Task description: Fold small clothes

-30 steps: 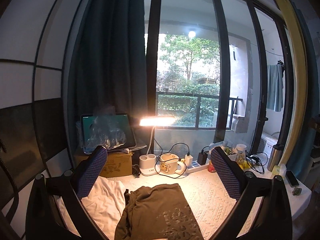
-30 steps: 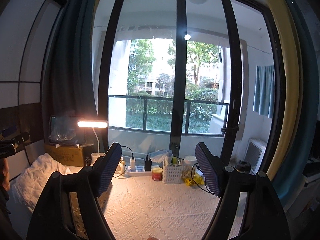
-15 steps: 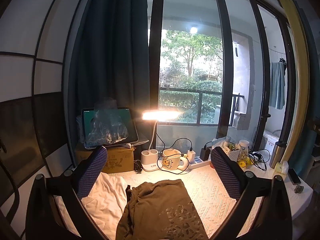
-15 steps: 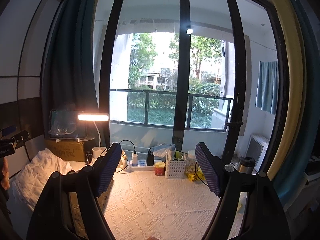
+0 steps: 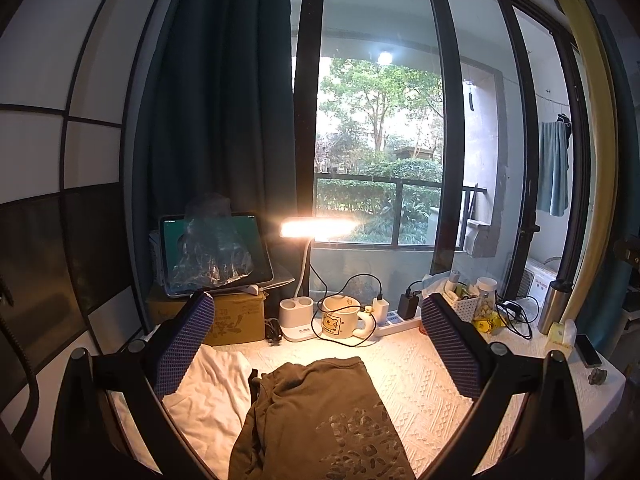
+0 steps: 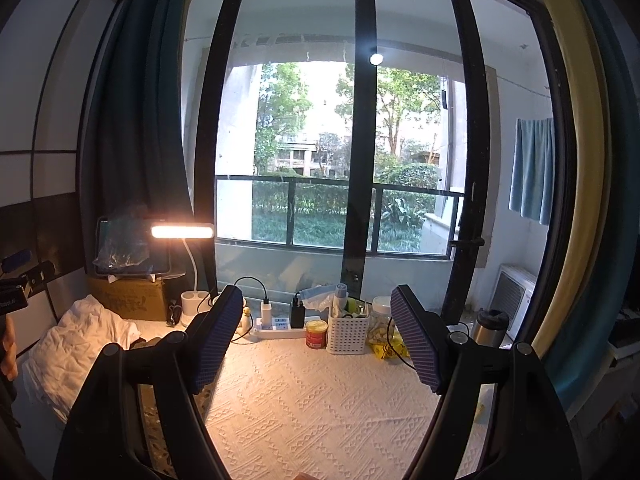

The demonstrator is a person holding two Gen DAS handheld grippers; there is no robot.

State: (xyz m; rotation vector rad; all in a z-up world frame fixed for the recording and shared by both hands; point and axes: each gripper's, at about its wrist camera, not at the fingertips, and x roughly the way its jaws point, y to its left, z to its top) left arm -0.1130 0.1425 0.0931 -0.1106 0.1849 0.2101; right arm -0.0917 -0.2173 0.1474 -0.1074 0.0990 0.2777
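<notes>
An olive-brown garment [image 5: 320, 420] with a printed pattern lies flat on the white textured table cover [image 5: 416, 376], low in the left wrist view. A crumpled white cloth [image 5: 212, 384] lies touching its left side. My left gripper [image 5: 316, 308] hovers above and short of them, open, with nothing between its fingers. My right gripper [image 6: 318, 296] is open and empty over bare table cover [image 6: 320, 400]. In the right wrist view, the white cloth [image 6: 80, 344] sits far left. A sliver of the olive garment [image 6: 154, 424] shows behind the left finger.
Along the window stand a lit desk lamp [image 5: 316, 226], a mug [image 5: 338, 322], a power strip [image 5: 394, 320] with chargers and cables, and a tablet [image 5: 212, 252] on a cardboard box [image 5: 236, 320]. Also there are a white basket [image 6: 347, 330], a red can [image 6: 316, 334] and a steel flask [image 6: 490, 322].
Both views have tipped slightly downward, so a little more table shows. Both grippers have stayed open and the clothes have not moved.
</notes>
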